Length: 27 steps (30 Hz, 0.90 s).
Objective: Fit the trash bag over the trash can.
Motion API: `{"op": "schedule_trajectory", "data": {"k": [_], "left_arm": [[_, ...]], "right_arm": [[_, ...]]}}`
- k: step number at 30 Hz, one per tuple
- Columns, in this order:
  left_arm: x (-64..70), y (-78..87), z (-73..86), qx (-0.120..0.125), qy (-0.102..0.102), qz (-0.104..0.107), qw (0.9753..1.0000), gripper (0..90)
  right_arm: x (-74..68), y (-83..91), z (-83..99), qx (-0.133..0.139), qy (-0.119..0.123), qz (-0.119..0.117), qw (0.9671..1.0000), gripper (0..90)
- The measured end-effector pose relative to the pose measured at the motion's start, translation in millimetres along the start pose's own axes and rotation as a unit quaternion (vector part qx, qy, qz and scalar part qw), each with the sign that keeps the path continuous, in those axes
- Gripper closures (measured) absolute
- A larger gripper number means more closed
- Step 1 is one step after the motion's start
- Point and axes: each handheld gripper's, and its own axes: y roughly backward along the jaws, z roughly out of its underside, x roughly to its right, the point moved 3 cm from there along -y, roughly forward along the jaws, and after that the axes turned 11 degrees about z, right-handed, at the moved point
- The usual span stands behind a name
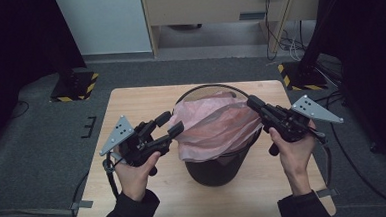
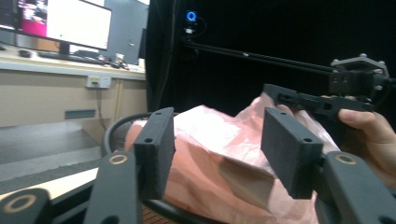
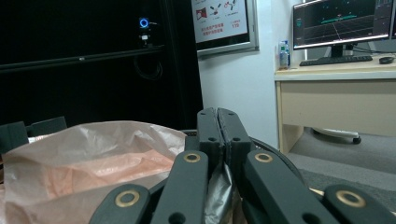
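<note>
right now the pink bag (image 1: pixel 213 127) drapes over the black bin (image 1: pixel 216 165) mid-table, right gripper (image 1: pixel 255 104) clamped on its far-right edge, left gripper (image 1: pixel 171 124) spread apart just left of it.

Dim room, dark grey carpeted floor (image 1: pixel 38 146). In the middle, a small light wooden table (image 1: pixel 130 99). Behind it, a pale white wall panel (image 1: pixel 104 23) beside a light wooden desk (image 1: pixel 225 6) with cables hanging at its right end. At both sides, black curtains (image 1: pixel 7 43) and black stands on yellow-and-black striped bases (image 1: pixel 74 87). On a beige desk, lit computer monitors (image 3: pixel 343 21) with a black keyboard (image 3: pixel 336 59).
</note>
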Motion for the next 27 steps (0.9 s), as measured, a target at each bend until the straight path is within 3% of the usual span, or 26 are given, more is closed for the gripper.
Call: {"op": "schedule_trajectory", "data": {"k": [4, 9, 12, 16, 22, 23, 24, 25, 27], "left_arm": [[0.4, -1.7, 2.8, -0.007, 0.003, 0.01, 0.9999, 49.5], [4.4, 4.8, 7.1, 0.001, 0.009, 0.009, 0.9999, 42.6], [10.0, 13.1, 8.0, 0.008, 0.001, 0.004, 1.0, 39.2], [12.6, 13.9, 10.9, -0.001, 0.0, 0.004, 1.0, 38.7], [4.6, 6.7, 13.4, -0.009, 0.02, 0.006, 0.9997, 62.3], [3.0, 4.7, 11.9, -0.013, 0.019, 0.004, 0.9997, 62.3], [1.5, 2.9, 10.5, -0.017, 0.018, 0.003, 0.9997, 73.0], [-0.3, 1.1, 8.8, -0.021, 0.018, 0.002, 0.9996, 73.0], [-4.8, -2.5, 4.3, -0.026, 0.019, 0.002, 0.9995, 81.3]], "right_arm": [[-0.9, -1.0, 1.1, -0.002, 0.004, -0.001, 1.0, 89.0], [0.9, -1.6, 0.8, -0.003, 0.006, 0.008, 0.9999, 89.0], [0.9, -1.8, 2.0, -0.004, 0.012, 0.018, 0.9998, 88.9], [1.1, -2.1, 3.7, -0.001, 0.013, 0.022, 0.9997, 88.9], [0.2, -3.3, 7.4, -0.006, 0.016, 0.009, 0.9998, 88.2], [0.2, -3.3, 7.4, -0.006, 0.016, 0.009, 0.9998, 88.2], [-0.9, -3.4, 8.0, -0.006, 0.019, -0.003, 0.9998, 87.4], [-0.9, -3.4, 8.0, -0.006, 0.019, -0.003, 0.9998, 87.4], [-1.3, -3.1, 8.8, -0.01, 0.022, -0.016, 0.9996, 85.3]]}}
